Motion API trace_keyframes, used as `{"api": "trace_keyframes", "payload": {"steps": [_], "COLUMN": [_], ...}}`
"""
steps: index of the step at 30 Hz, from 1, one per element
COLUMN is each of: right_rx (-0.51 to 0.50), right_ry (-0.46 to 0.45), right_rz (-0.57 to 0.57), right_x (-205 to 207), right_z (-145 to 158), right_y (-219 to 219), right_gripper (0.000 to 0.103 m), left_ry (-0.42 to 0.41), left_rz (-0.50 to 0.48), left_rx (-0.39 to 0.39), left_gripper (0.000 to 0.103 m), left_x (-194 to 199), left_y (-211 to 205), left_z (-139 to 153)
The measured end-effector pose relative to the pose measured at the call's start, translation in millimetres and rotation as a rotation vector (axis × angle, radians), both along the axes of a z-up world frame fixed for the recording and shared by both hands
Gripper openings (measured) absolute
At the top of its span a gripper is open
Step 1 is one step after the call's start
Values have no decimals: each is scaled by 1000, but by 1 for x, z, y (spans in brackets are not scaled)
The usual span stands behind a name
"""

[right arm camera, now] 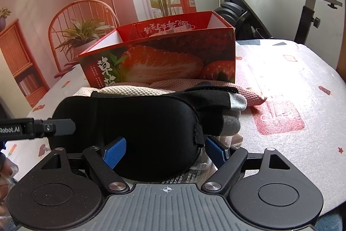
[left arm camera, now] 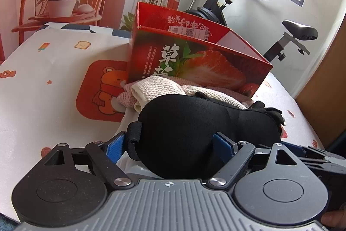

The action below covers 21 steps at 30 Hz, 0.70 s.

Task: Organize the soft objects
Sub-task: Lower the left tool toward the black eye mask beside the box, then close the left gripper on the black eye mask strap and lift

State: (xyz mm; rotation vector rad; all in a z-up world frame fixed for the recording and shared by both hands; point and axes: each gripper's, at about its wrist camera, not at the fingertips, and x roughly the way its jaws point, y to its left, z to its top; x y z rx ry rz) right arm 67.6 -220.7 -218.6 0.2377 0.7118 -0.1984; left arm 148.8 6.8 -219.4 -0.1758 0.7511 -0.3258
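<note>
A black padded eye mask (left arm camera: 183, 122) lies across a pile of soft things in front of a red strawberry box (left arm camera: 194, 57). My left gripper (left arm camera: 169, 142) is open around one end of the mask, its blue pads close to the sides. My right gripper (right arm camera: 165, 151) is shut on the other end of the eye mask (right arm camera: 140, 118). Under and behind the mask are a cream knitted cloth (left arm camera: 157, 88), a pink cloth (right arm camera: 248, 94) and a black and grey glove (right arm camera: 229, 112). The open-topped box (right arm camera: 162, 62) stands just behind the pile.
The table wears a white cloth (left arm camera: 54, 79) with cartoon prints and an orange bear patch (left arm camera: 103, 88). One finger of the left gripper (right arm camera: 54, 127) shows at the mask's left end. An exercise bike (left arm camera: 216, 3) stands beyond the table's far edge. A hand (left arm camera: 333, 219) holds the left handle.
</note>
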Motion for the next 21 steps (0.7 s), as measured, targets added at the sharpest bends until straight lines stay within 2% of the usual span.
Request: {"api": "trace_keyframes", "payload": {"steps": [2, 5, 10, 15, 19, 21], "right_rx": [5, 8, 12, 32, 36, 37], "right_ry": [-5, -16, -34, -66, -110, -134], "right_rz": [-3, -8, 12, 14, 15, 20], "right_x": [0, 0, 0, -4, -9, -11], "right_z": [1, 3, 8, 20, 34, 40], "right_y": [-1, -3, 0, -1, -4, -5], "right_gripper": [78, 78, 69, 54, 45, 35], "left_ry": [6, 11, -7, -53, -77, -87], "left_rz": [5, 6, 13, 51, 67, 72], "left_rx": [-10, -23, -11, 43, 45, 45], "left_gripper": [86, 80, 68, 53, 44, 40], "left_x": [0, -1, -5, -10, -11, -11], "left_y": [3, 6, 5, 6, 9, 10], "left_z": [-2, -3, -1, 4, 9, 11]}}
